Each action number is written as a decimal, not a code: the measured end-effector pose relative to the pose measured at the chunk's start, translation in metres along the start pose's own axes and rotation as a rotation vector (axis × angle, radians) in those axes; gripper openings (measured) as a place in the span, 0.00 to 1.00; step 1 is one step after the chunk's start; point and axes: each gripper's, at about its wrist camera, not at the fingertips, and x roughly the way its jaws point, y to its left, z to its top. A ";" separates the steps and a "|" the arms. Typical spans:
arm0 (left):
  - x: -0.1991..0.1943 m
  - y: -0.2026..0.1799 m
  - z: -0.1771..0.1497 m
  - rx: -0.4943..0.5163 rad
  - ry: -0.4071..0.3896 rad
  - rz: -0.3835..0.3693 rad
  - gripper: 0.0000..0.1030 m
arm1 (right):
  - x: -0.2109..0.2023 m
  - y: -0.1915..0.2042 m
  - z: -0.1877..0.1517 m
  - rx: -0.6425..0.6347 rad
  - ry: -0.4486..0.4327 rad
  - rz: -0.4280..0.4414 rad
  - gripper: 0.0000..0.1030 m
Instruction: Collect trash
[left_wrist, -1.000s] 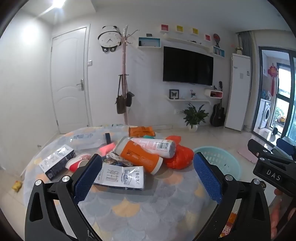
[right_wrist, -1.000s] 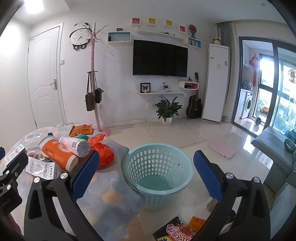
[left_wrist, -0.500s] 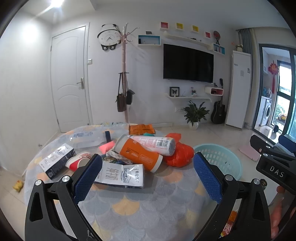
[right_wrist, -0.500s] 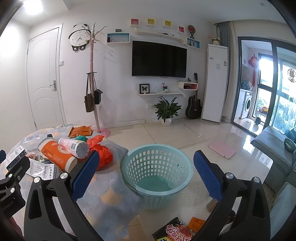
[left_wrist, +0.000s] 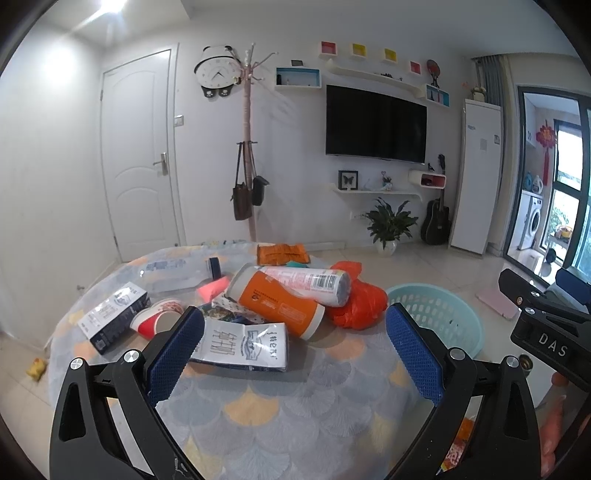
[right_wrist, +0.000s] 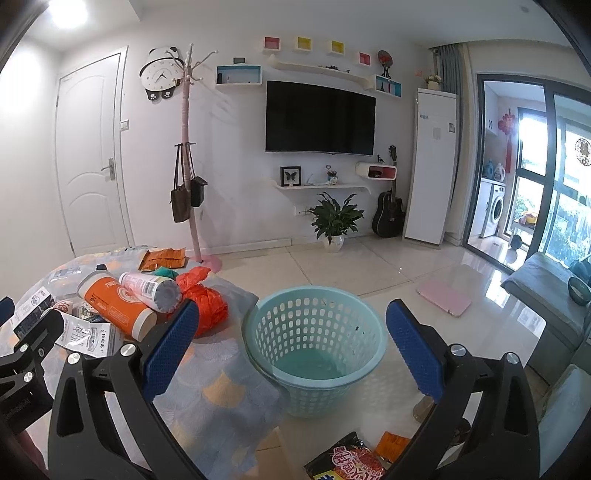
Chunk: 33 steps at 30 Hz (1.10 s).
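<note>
Trash is piled on a round table with a scale-patterned cloth (left_wrist: 280, 398): an orange canister (left_wrist: 277, 302), a white canister (left_wrist: 314, 282) across it, an orange plastic bag (left_wrist: 356, 304), a white paper packet (left_wrist: 243, 345), a dark box (left_wrist: 112, 317), a red paper cup (left_wrist: 155, 323) and an orange wrapper (left_wrist: 282, 254). My left gripper (left_wrist: 293, 354) hovers open over the table's near side, short of the pile. My right gripper (right_wrist: 291, 349) is open above the empty teal basket (right_wrist: 314, 343) on the floor beside the table.
A snack wrapper (right_wrist: 351, 459) and an orange scrap (right_wrist: 393, 443) lie on the tiled floor near the basket. A coat stand (right_wrist: 188, 162), potted plant (right_wrist: 334, 221), guitar (right_wrist: 388, 210) and wall TV stand at the far wall. A grey sofa (right_wrist: 546, 295) is at the right.
Both views have shifted only slightly; the pile and basket sit a touch nearer or lower. Both grippers stay open and hold nothing.
</note>
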 end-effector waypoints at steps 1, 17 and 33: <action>0.002 0.000 -0.001 -0.003 0.003 0.000 0.93 | 0.000 0.000 0.000 0.000 0.001 0.001 0.92; 0.001 0.004 -0.001 -0.013 0.001 -0.018 0.91 | 0.002 0.003 -0.001 -0.011 0.004 0.005 0.90; 0.003 0.020 -0.002 -0.049 -0.002 0.000 0.91 | 0.009 0.019 -0.004 -0.032 0.010 0.010 0.90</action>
